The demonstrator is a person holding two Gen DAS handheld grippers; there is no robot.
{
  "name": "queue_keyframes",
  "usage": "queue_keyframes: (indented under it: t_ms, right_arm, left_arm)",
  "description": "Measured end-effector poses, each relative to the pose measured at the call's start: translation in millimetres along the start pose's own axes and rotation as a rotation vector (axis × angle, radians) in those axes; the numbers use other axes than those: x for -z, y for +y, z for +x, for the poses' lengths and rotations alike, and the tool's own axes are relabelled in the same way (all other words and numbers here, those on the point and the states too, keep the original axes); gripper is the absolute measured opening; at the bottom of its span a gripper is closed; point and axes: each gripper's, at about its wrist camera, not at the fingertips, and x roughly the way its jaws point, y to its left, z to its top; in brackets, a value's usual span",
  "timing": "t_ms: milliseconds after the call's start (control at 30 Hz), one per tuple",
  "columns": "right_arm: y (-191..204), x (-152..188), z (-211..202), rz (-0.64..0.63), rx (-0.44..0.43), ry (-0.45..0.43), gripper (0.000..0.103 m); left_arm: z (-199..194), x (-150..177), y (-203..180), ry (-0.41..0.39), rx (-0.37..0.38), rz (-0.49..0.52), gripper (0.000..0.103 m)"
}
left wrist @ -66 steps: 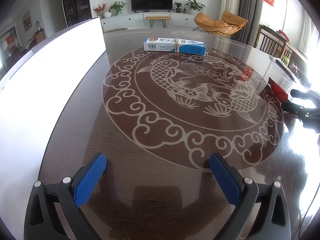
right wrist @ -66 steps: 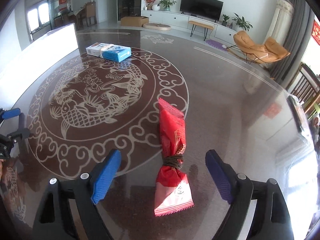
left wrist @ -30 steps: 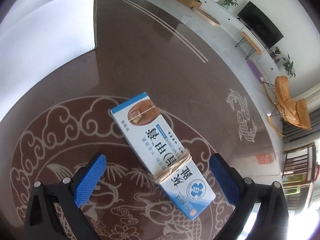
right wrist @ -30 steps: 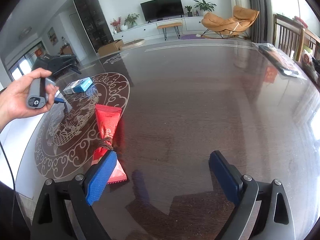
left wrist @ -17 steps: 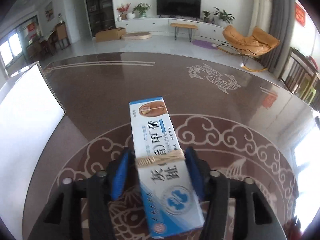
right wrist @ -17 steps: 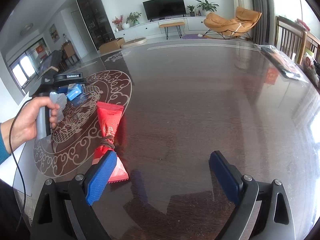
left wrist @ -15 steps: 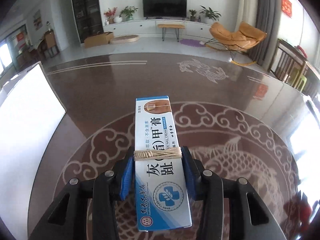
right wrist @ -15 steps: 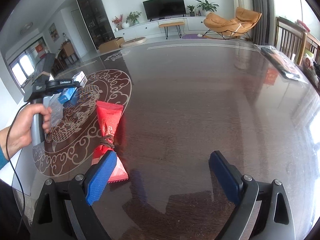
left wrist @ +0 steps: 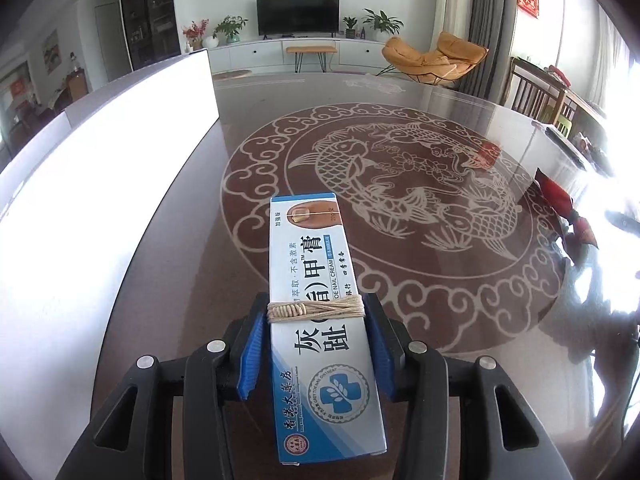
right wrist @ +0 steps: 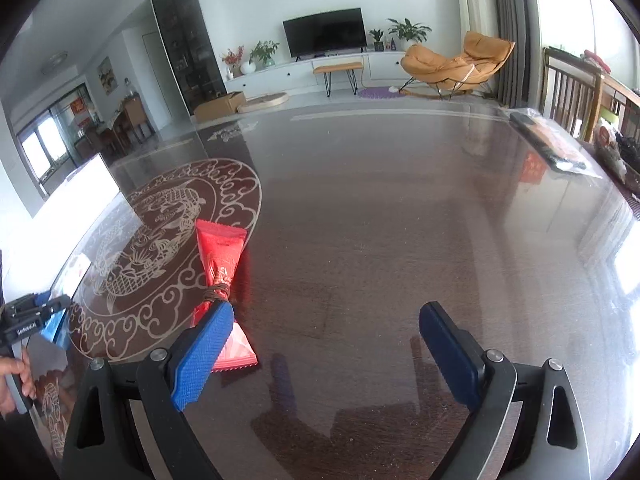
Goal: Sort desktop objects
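The left gripper (left wrist: 316, 344) has its jaws clamped on the long sides of a blue and white ointment box (left wrist: 320, 312), the blue pads (left wrist: 250, 354) pressing it just behind a band of tan twine (left wrist: 316, 307) wound around its middle. In the left wrist view the box's long axis runs from 6 o'clock to 12 o'clock, straight along the fingers, with the cross emblem end nearest the camera and the end bearing the toenail picture pointing away, toward the koi medallion (left wrist: 400, 208) inlaid in the dark glossy bench (left wrist: 180, 240). Whether the box touches the bench cannot be told from here. A broad white panel (left wrist: 100, 184) fills the bench's edge at 9 to 10 o'clock. At 3 o'clock in this view lies a red snack packet (left wrist: 560, 208), partly washed out by glare. The right gripper (right wrist: 324, 344) has its jaws wide apart, closed on nothing, above bare bench. In the right wrist view the red snack packet (right wrist: 220, 256) lies flat on the medallion's rim, cinched with dark cord near its middle, its long axis running from about 7 o'clock to 12 o'clock; its near end sits just behind the left blue pad (right wrist: 200, 356). At 9 o'clock the left gripper (right wrist: 36, 312) shows small, carrying the box.
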Motion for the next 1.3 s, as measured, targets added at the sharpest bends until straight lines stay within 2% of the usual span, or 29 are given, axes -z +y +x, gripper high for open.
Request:
queue_keyframes:
  t_ms: [67, 167, 267, 433, 533, 567, 667, 1133, 1200, 1267, 1300]
  right_arm:
    - [7, 0, -1, -0.035, -0.020, -0.006, 0.095]
    - [30, 1, 10, -0.083, -0.035, 0.050, 0.095]
    - [45, -1, 26, -0.074, -0.033, 0.102, 0.095]
    - [60, -6, 42, -0.058, -0.016, 0.124, 0.095]
    - [67, -4, 47, -0.095, 0.021, 0.138, 0.097]
    - [69, -3, 48, -0.106, 0.031, 0.145, 0.102]
    - [79, 0, 56, -0.164, 0.110, 0.179, 0.103]
    - [79, 1, 55, -0.161, 0.101, 0.177, 0.103]
    - [80, -2, 58, -0.180, 0.088, 0.229, 0.103]
    - [82, -14, 69, -0.223, 0.059, 0.339, 0.103]
    - [84, -19, 72, -0.231, 0.050, 0.362, 0.102]
  left_arm:
    - [7, -3, 0, 0.033, -0.029, -0.019, 0.094]
    - [12, -4, 9, 0.057, -0.029, -0.045, 0.100]
    - [10, 2, 9, 0.060, -0.033, -0.038, 0.103]
    - [14, 0, 10, 0.064, -0.029, -0.042, 0.103]
    - [15, 0, 10, 0.063, -0.029, -0.042, 0.103]
    - [15, 0, 10, 0.063, -0.028, -0.042, 0.103]
    - [15, 1, 10, 0.064, -0.028, -0.042, 0.103]
    - [12, 1, 9, 0.066, -0.028, -0.042, 0.103]
    - [12, 1, 8, 0.079, -0.030, -0.039, 0.103]
    - [14, -4, 6, 0.138, -0.013, -0.020, 0.103]
    - [15, -6, 4, 0.161, 0.003, 0.000, 0.103]
